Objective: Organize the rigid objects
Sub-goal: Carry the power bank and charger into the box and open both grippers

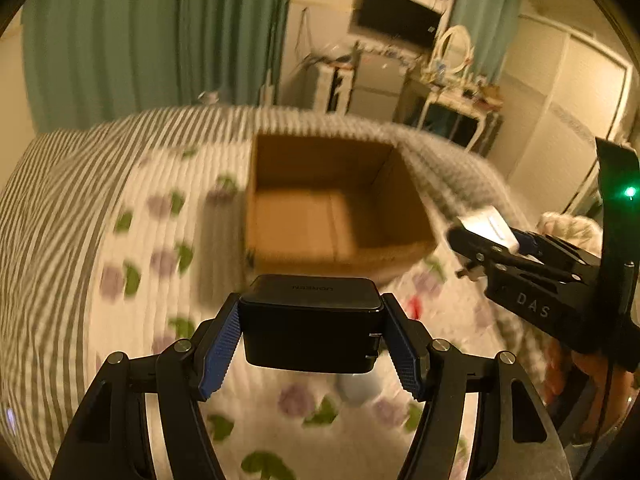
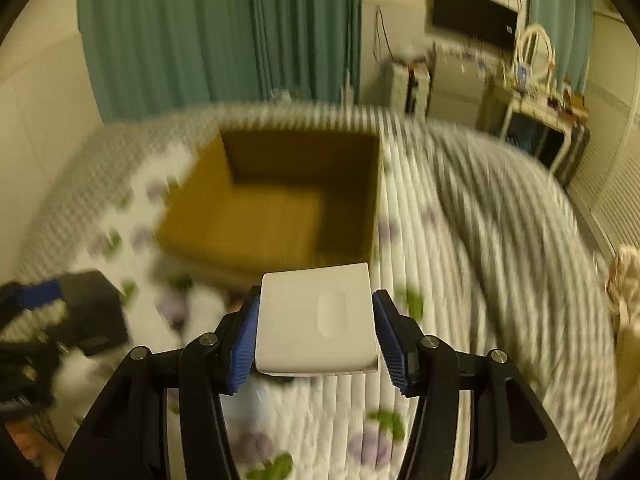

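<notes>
My left gripper is shut on a black power adapter and holds it above the bed, just short of an open cardboard box. My right gripper is shut on a white rectangular block, held above the quilt near the same box. The right gripper also shows in the left wrist view at the right, with the white block in it. The left gripper and black adapter show blurred at the left of the right wrist view. The box interior looks empty.
The box sits on a bed with a floral quilt and a striped grey cover. A small red thing and a pale round thing lie on the quilt. Green curtains and a dresser stand behind.
</notes>
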A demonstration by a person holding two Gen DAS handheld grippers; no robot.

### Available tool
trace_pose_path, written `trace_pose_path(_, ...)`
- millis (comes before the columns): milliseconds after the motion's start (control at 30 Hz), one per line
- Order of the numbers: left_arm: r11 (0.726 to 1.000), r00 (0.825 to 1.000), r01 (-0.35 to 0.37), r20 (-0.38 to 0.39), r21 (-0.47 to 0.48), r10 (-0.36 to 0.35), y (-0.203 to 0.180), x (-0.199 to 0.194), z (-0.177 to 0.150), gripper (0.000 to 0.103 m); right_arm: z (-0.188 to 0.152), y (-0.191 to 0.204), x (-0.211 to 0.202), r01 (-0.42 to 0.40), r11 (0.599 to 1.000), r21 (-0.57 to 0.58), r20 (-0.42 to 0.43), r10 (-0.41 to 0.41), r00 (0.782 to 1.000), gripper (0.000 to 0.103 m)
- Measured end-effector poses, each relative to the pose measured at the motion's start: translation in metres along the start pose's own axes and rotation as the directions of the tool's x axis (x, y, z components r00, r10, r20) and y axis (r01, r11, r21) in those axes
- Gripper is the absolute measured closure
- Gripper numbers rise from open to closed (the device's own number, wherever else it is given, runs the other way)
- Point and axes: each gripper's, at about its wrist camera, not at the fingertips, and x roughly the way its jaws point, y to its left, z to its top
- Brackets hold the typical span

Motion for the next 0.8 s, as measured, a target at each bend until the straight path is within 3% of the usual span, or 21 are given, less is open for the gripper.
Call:
trace_pose_path(133, 0.999, 0.998, -0.023, 0.066, 0.039, 0.020, -0.006, 0.008, 0.048, 0.034, 0.049, 0.002, -0.010, -0.011, 0.999, -0.035, 0.078, 0.014, 0.997, 0.050)
trace_pose_path(300, 0.997, 0.997, -0.053, 0.056, 0.055, 0.050, -0.004, 0.056, 0.075, 0.034, 0.083, 0.000, 0.006, -0.013, 0.999, -0.041, 0.110, 0.017, 0.994, 0.050)
trace_pose_path(433, 0.998, 0.999, -0.036, 0.005, 0.059, 0.036, -0.002, 0.105, 0.071, 0.034, 0.087, -0.010, 0.035, -0.017, 0.999, -0.034, 0.087, 0.019, 0.996, 0.050)
trace_pose_path(733, 0.998, 0.996, -0.034, -0.077, 0.051, 0.038, 0.000, 0.162, 0.056, 0.033, 0.067, -0.037, 0.093, -0.039, 0.999, -0.008, 0.023, 0.039, 0.999, 0.050)
trace_pose_path(800, 0.998, 0.998, -0.047, -0.034, 0.033, 0.048, 0.003, 0.159, 0.060, 0.027, 0.067, -0.039, 0.099, -0.036, 0.999, -0.012, 0.020, 0.036, 0.999, 0.050)
